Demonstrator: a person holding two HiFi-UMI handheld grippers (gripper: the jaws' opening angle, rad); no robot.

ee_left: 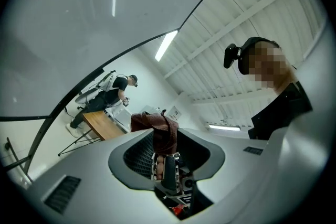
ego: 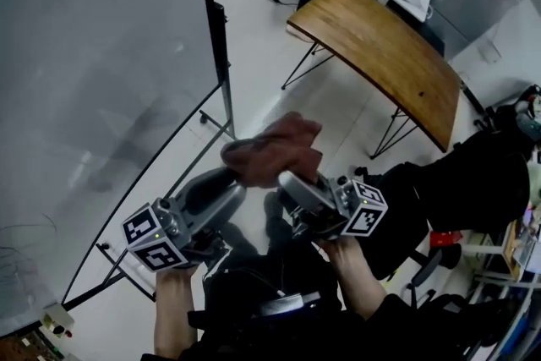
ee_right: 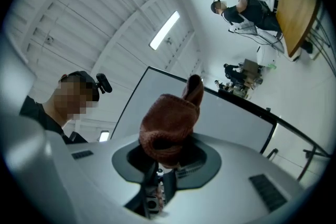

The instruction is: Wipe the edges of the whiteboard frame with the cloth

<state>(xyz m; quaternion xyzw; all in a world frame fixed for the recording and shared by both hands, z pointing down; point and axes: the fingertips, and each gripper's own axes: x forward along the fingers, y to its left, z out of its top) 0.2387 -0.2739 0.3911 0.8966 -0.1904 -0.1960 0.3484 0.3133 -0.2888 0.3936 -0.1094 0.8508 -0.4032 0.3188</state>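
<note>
Cloth: brown-red, knit-looking, bunched in a loose wad; held in the air near the centre of the head view, between the two grippers; touches no part of the whiteboard.
Left gripper: jaws drawn narrow on one end of the cloth, a fold pinched between them; the rest of the fabric spills past the tips toward 1 o'clock.
Right gripper: jaws likewise pressed onto the other end; in its own view the cloth mounds over the jaws and covers the tips.
Whiteboard: fills the left of the head view; grey, bare surface.
Frame: thin black edge rising at 11 o'clock from the cloth; a second black edge slants down toward 7 o'clock; near the cloth, not touching it.
Table: wooden, at 1 o'clock, well apart.
Handling (judged): light, soft, limp; nothing to break; will sag and fold wherever unsupported; a thin pinch could pull free under drag along the frame.
Where to hold (judged): deep bite on a thick gathered fold, leaving a padded wad proud of the tips, so that fabric and not jaw meets the frame; one gripper probably enough for the wipe, the other free to let go or to keep the loose tail clear.
Stage (judged): cloth in hand; wiping not yet begun.
</note>
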